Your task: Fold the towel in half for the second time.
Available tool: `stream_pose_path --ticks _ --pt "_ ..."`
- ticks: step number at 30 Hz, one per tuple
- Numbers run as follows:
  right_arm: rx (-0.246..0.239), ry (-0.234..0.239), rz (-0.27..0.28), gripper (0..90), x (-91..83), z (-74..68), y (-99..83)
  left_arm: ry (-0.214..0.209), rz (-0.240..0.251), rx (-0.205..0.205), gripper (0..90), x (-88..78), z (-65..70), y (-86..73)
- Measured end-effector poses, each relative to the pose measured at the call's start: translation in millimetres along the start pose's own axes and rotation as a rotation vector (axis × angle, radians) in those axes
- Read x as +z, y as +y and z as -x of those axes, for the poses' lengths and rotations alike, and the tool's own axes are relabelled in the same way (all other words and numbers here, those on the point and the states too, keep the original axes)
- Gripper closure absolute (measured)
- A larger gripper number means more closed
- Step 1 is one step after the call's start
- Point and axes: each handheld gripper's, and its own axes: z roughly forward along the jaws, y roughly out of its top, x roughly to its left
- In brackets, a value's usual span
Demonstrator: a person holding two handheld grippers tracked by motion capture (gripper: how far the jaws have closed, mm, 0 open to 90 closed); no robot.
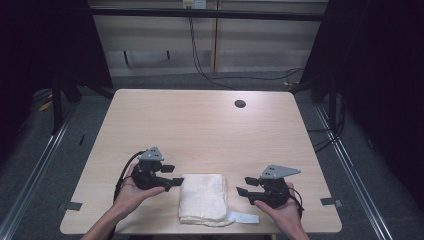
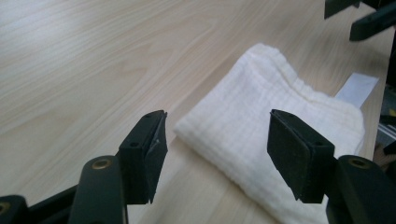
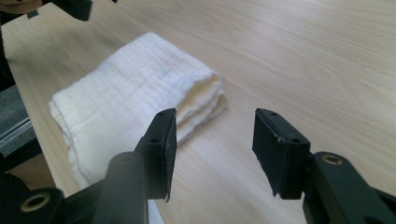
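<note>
Light is falling evenly on a pale wooden tabletop (image 1: 200, 125) with a dark round hole (image 1: 240, 104) near its far edge. Grey floor (image 1: 75, 120) is surrounding it, black cables (image 1: 235, 77) are trailing across, a beige panelled wall (image 1: 165, 35) is standing behind, and dark curtains (image 1: 385, 75) are closing in both sides.

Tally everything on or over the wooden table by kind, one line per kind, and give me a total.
Folded cream-white cloth with a white label strip at its near edge: 1
Black two-jaw handheld grippers, both open and apart from the cloth: 2, the left gripper and the right gripper
Dark round hole in the light wooden table: 1
Total: 4
</note>
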Motion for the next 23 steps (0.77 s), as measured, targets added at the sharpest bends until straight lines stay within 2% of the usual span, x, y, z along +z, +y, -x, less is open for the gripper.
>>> stream_pose_path --ticks 1,3,5,6,7,8,9,11,12,13,14,15,16,19,20,23 --pt "0.0 0.0 0.0 50.0 0.0 0.0 0.0 0.0 0.0 0.0 37.8 0.0 0.0 0.0" --pt "0.006 -0.025 -0.004 47.4 -4.2 5.7 -4.1 0.034 -0.006 0.007 38.0 -6.4 3.3 -11.2" --pt "0.016 -0.031 -0.004 46.5 -5.7 7.4 -5.7 0.034 -0.009 0.007 37.9 -9.2 3.3 -14.4" --pt "0.028 -0.051 0.005 45.2 -8.9 11.4 -8.9 0.025 -0.009 -0.02 37.9 -14.4 2.0 -21.3" --pt "0.028 -0.051 0.005 45.2 -8.9 11.4 -8.9 0.025 -0.009 -0.02 37.8 -14.4 2.0 -21.3" --pt "0.038 -0.064 0.012 44.2 -12.3 16.3 -10.8 0.037 -0.025 -0.045 37.2 -18.3 1.0 -29.0" --pt "0.045 -0.068 0.017 43.6 -14.3 18.4 -10.7 0.037 -0.025 -0.045 35.7 -18.3 1.0 -29.0" --pt "0.052 -0.072 0.028 42.6 -16.4 20.4 -10.3 0.062 -0.013 -0.068 33.5 -23.6 0.8 -37.2" --pt "0.062 -0.079 0.041 41.1 -20.2 22.3 -9.0 0.064 -0.002 -0.078 33.6 -30.1 -1.7 -45.5" --pt "0.062 -0.079 0.041 41.1 -20.2 22.3 -9.0 0.064 -0.002 -0.078 33.3 -30.1 -1.7 -45.5" --pt "0.063 -0.086 0.054 40.6 -22.3 23.6 -9.1 0.069 0.013 -0.104 33.3 -34.9 -5.1 -53.9" --pt "0.063 -0.086 0.054 40.6 -22.3 23.6 -9.1 0.069 0.013 -0.104 33.2 -34.9 -5.1 -53.9" --pt "0.067 -0.099 0.054 39.5 -22.2 25.2 -10.3 0.07 0.026 -0.119 33.2 -38.7 -7.9 -61.8" --pt "0.073 -0.111 0.062 39.0 -21.9 26.7 -12.5 0.078 0.022 -0.112 32.9 -41.5 -10.2 -64.8" --pt "0.07 -0.123 0.062 38.6 -21.5 29.2 -14.7 0.095 0.034 -0.113 32.8 -43.2 -12.9 -64.5" --pt "0.084 -0.116 0.055 37.9 -23.0 31.7 -15.8 0.102 0.048 -0.11 31.7 -44.8 -13.6 -63.4"
